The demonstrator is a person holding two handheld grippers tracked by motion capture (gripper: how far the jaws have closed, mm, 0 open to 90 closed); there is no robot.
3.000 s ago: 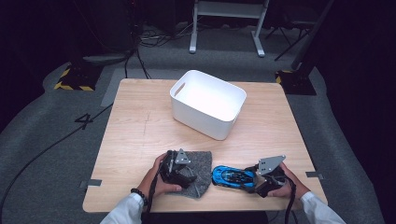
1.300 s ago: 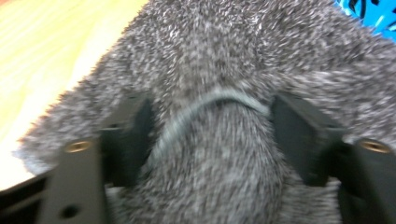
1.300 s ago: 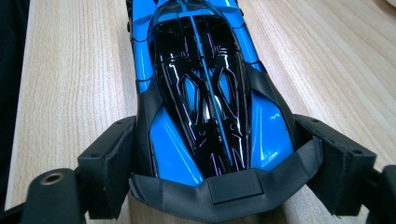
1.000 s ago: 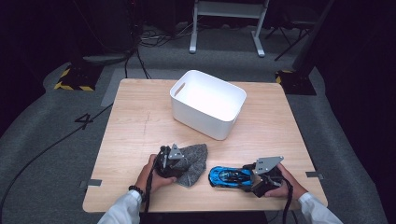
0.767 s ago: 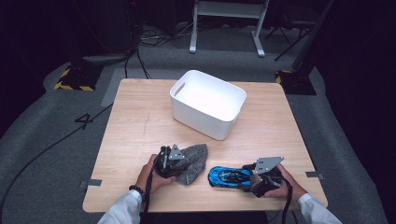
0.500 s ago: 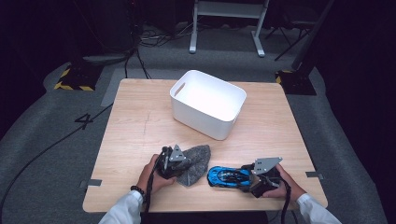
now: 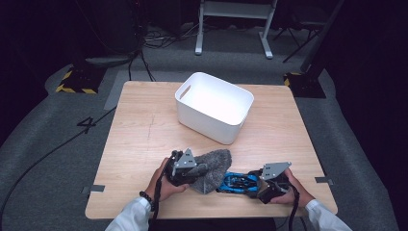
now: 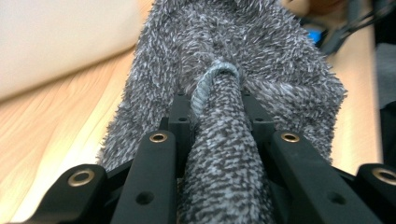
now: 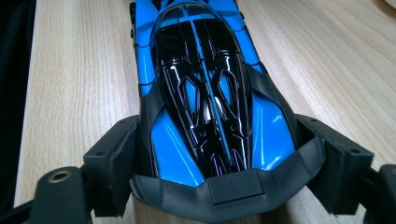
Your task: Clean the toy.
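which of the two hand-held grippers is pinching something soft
The left hand-held gripper: its jaws are shut on a fold of the fuzzy grey cloth. The right hand-held gripper grips the hard blue toy car instead.

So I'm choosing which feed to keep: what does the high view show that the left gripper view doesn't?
High view alone: the white bin, the right gripper clamped on the blue toy car, both hands and the table's edges. Left gripper view alone: the jaws pinching a fold of the grey fuzzy cloth, its stitched hem looped between them. Shared: cloth, left gripper, wooden table.
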